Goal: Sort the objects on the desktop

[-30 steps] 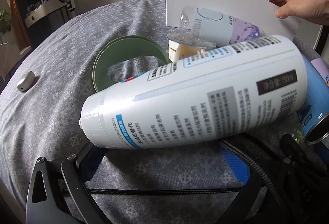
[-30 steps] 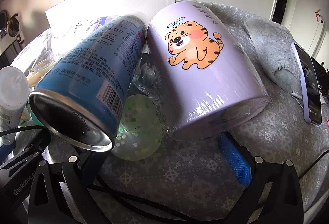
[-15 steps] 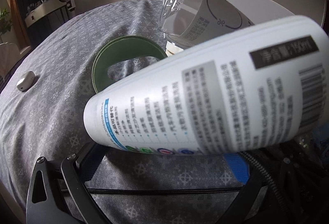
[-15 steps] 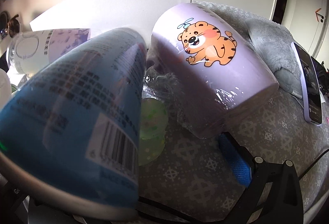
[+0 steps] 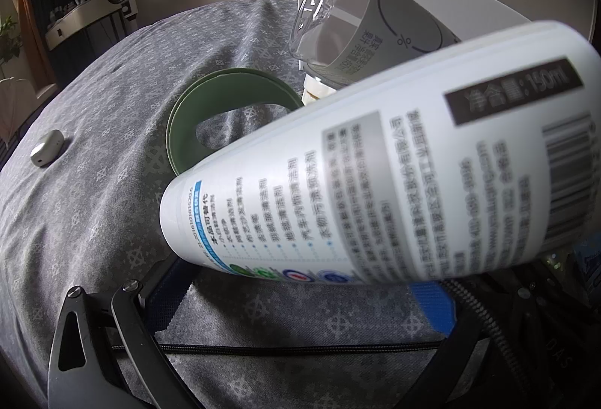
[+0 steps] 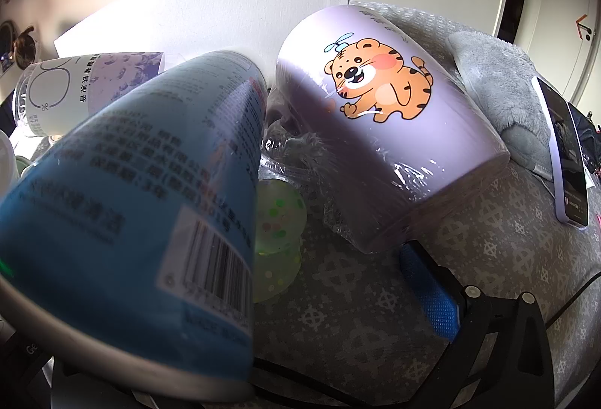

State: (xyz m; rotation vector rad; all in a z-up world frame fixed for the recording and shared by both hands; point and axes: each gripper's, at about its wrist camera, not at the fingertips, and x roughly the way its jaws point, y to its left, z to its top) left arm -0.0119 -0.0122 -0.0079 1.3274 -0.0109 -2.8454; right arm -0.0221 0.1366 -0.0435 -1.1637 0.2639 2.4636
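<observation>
**Now: two cans lying across my claws**

Right now I am looking at one white spray bottle (image 5: 394,176) lying across my left gripper (image 5: 296,300), its long axis running from lower left to upper right, its narrow end pointing left toward the green ring (image 5: 180,123). The jaws are standing wide apart beneath it, gripping nothing. Behind it, one clear-capped bottle (image 5: 360,29) is tilting with its cap toward the upper left, in front of a white card (image 5: 469,6). One small grey device (image 5: 47,147) is lying well apart on the grey patterned cloth (image 5: 94,221).

Through the right wrist camera, one blue can (image 6: 142,206) is filling the left side, its flat base nearest me and its long axis running away up and right. My right gripper (image 6: 263,315) is partly hidden by it; I cannot tell how its jaws are standing. One lilac tiger cup (image 6: 375,131), film-wrapped, is lying on its side just beside the can, with one speckled green ball (image 6: 278,221) between them. One phone (image 6: 567,153) is resting at the right.
</observation>
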